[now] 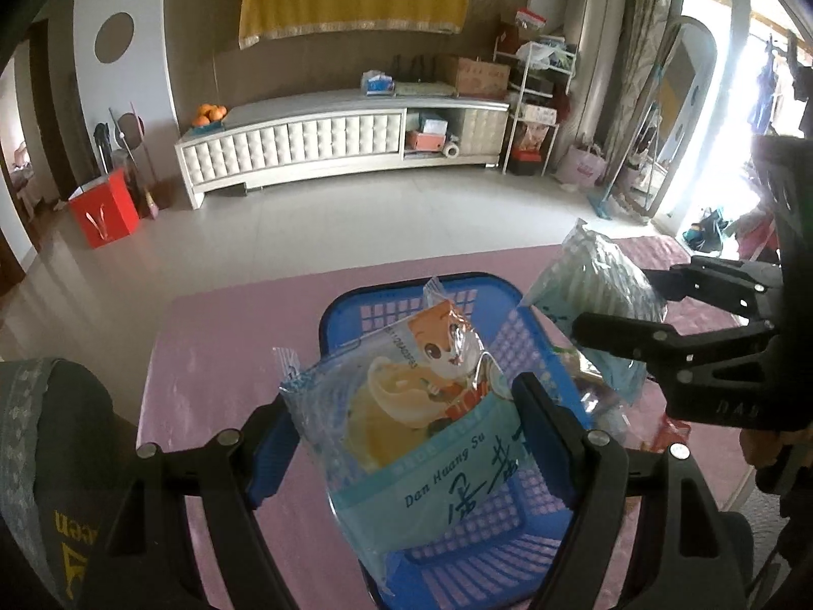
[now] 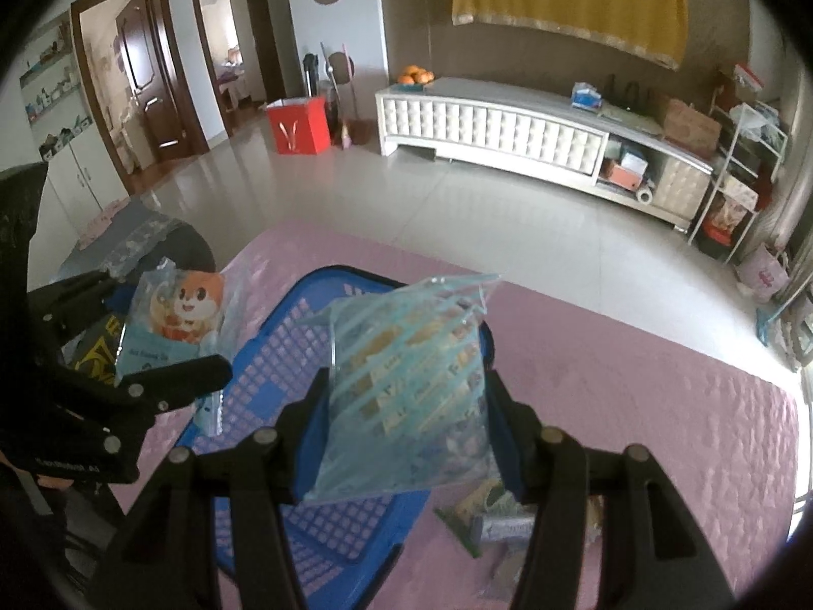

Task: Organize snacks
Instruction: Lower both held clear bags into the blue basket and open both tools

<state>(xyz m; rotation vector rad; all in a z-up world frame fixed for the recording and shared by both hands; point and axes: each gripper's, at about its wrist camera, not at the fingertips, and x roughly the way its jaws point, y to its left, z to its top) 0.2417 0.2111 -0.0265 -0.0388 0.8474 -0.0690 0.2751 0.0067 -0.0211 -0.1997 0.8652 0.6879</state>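
Living room with a pale tiled floor, and a pink quilted cloth (image 2: 635, 406) covers the table. On it sits an empty blue lattice basket (image 1: 513, 340). Held over the basket, the left gripper (image 1: 406, 422) pinches a snack pack with a cartoon fox (image 1: 406, 406) between its fingers. The right gripper (image 2: 406, 422) clamps a clear bag of striped wafer packets (image 2: 411, 381) just above the basket's right rim. A few loose snack wrappers (image 2: 488, 518) lie on the cloth beside the basket.
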